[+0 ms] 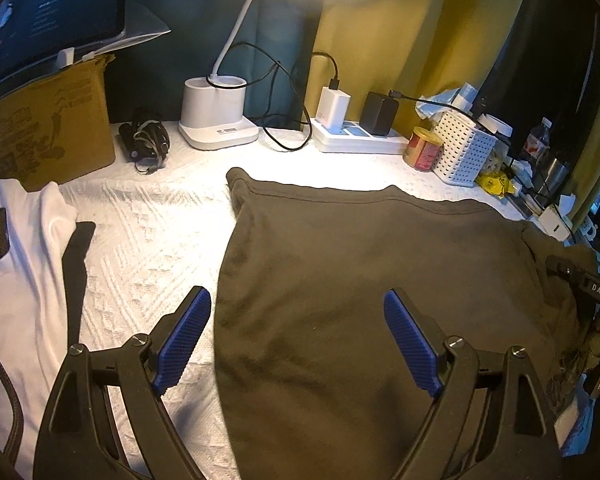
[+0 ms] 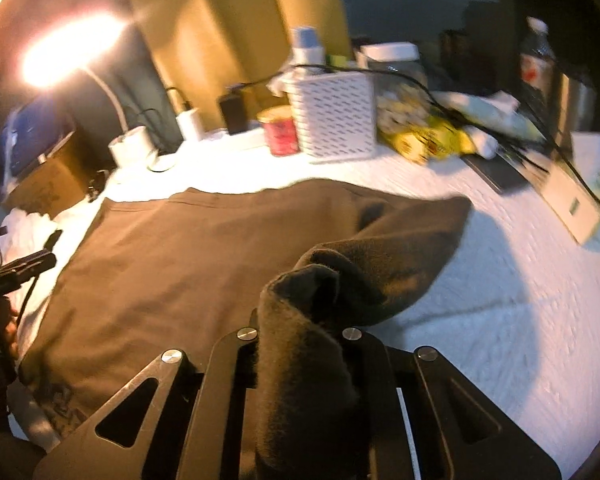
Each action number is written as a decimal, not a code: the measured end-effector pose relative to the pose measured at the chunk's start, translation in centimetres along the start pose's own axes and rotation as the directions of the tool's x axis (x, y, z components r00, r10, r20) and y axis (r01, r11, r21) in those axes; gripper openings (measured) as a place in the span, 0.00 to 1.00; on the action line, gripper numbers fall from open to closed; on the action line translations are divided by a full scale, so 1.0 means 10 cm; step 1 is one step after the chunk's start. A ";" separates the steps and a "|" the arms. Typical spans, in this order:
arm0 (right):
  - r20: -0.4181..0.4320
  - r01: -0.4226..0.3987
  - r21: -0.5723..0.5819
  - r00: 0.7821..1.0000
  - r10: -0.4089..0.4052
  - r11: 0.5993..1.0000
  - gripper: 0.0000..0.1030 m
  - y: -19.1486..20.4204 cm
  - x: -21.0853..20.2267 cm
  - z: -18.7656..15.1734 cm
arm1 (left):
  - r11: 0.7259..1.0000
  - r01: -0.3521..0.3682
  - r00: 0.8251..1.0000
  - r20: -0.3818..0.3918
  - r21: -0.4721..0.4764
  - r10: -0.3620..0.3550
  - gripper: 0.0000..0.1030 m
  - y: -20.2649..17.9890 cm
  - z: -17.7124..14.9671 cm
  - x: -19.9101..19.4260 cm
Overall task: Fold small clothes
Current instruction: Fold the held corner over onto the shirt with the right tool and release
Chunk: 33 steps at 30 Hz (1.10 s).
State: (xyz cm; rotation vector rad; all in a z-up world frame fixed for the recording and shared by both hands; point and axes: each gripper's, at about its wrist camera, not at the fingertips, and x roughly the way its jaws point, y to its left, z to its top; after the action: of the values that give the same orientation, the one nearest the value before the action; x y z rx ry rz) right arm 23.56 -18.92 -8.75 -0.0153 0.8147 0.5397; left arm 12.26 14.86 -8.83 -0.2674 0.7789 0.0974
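white textured bedspread (image 1: 148, 216) under brown shirt (image 1: 340, 280), white garment (image 1: 24, 280), cardboard box (image 1: 48, 128), lamp base (image 1: 216, 120)

I see the shirt (image 1: 360, 280) spread mid-table (image 1: 148, 232), lamp base (image 1: 216, 120) and power strip (image 1: 360, 136) behind it, basket (image 1: 466, 148) behind-right, cardboard box (image 1: 48, 128) far left.

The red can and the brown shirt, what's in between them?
Only bare white bedspread. In the left wrist view the red can stands behind the brown shirt, with nothing lying on the strip between them.
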 end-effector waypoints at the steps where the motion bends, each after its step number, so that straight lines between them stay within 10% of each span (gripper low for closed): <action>1: 0.002 -0.008 -0.008 1.000 0.008 1.000 0.12 0.05 0.00 0.02 | 1.000 0.002 1.000 0.002 -0.002 -0.002 0.85 0.01 -0.01 -0.01; 17: -0.024 -0.196 -0.185 0.980 0.195 0.963 0.12 1.21 0.14 0.17 | 0.999 0.002 0.999 0.033 -0.039 0.000 0.85 0.29 -0.11 -0.25; 33: -0.257 -0.324 -0.327 0.934 0.246 0.888 0.13 2.10 0.58 -0.19 | 0.996 -0.031 0.997 0.063 -0.084 0.036 0.85 0.53 -0.28 -0.53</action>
State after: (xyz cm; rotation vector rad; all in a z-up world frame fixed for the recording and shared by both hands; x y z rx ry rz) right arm 15.78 1.46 -10.14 -0.3037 0.9183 0.9804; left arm 5.61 19.29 -8.14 -0.3288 0.7158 0.1698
